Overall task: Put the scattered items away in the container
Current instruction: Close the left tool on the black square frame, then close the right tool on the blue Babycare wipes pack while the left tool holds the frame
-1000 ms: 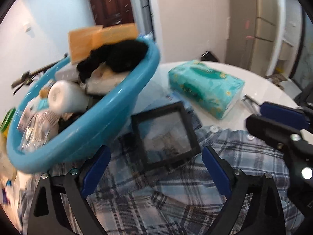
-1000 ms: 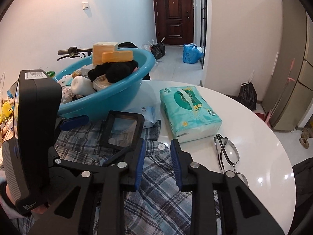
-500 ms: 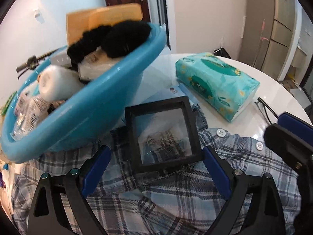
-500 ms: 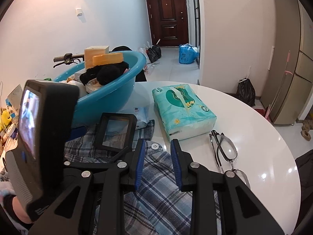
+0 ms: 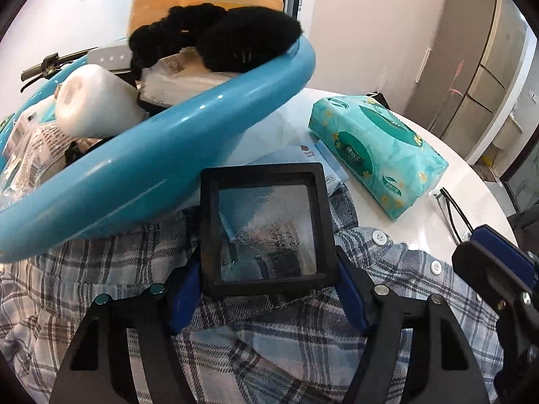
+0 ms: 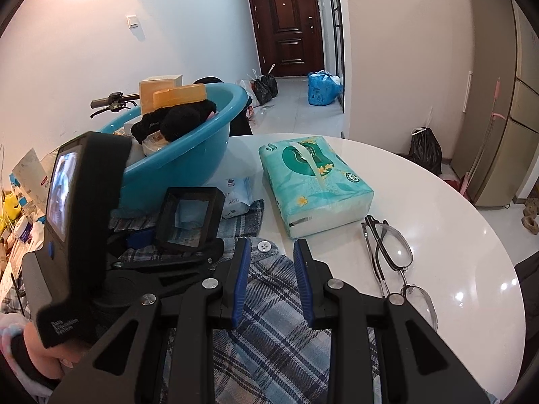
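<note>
A blue plastic basin (image 5: 141, 168) (image 6: 188, 158), heaped with several items, stands at the table's back left. My left gripper (image 5: 266, 289) is shut on a black square frame box with a clear window (image 5: 266, 229) (image 6: 190, 217), gripping its near edge and holding it tilted beside the basin. My right gripper (image 6: 271, 282) is slightly open and empty, low over a plaid shirt (image 6: 269, 330) (image 5: 269, 343) spread on the white table (image 6: 438, 215). A teal tissue pack (image 6: 313, 181) (image 5: 377, 151) and glasses (image 6: 394, 259) lie to the right.
A small white and blue packet (image 6: 235, 197) (image 5: 303, 161) lies under the basin's edge behind the frame box. Clutter sits off the table's left side (image 6: 20, 222). A hallway with a brown door (image 6: 289, 23) and bags lies beyond.
My left gripper moved forward and closed on the frame box, lifting its near edge. The right gripper stayed nearly still, jaws at a similar narrow gap.
</note>
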A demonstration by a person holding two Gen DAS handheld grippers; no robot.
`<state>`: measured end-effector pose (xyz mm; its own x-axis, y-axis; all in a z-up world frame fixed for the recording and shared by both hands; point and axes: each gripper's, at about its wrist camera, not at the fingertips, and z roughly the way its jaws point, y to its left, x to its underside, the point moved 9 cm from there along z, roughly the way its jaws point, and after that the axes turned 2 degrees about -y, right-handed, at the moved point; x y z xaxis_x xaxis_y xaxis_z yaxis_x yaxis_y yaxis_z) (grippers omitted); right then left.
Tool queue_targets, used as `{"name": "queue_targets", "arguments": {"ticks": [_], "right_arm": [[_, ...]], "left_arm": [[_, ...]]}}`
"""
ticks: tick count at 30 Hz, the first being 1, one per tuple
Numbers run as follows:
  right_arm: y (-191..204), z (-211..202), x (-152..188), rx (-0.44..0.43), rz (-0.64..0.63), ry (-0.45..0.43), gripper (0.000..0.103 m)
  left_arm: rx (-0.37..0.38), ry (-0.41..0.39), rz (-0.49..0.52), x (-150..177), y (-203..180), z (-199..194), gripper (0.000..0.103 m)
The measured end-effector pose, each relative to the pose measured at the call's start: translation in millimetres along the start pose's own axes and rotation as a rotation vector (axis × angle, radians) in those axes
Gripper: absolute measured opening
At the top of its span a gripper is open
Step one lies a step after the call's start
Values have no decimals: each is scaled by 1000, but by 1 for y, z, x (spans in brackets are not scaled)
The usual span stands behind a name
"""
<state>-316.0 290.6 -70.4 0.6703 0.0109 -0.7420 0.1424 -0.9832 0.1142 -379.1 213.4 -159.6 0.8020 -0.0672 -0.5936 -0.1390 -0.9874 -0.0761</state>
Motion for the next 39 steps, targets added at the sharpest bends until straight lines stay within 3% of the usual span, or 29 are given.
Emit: {"name": "queue_targets", "arguments": {"ticks": [7, 21, 32, 35, 39], "right_arm": [[5, -6, -2, 10, -16, -2, 26], [28, -17, -3, -6, -51, 6, 26], [39, 15, 4, -24, -76, 87, 32], [42, 25, 3, -50, -47, 97, 58], [44, 38, -3, -36, -70, 106, 66]], "left_arm": [[32, 22, -15, 4, 5, -12, 73], [22, 36, -22, 22, 35, -38, 72], [54, 96, -54, 58, 75, -50, 72], [50, 92, -26, 55, 72, -46, 72], [48, 99, 3, 51, 68, -42, 74]]}}
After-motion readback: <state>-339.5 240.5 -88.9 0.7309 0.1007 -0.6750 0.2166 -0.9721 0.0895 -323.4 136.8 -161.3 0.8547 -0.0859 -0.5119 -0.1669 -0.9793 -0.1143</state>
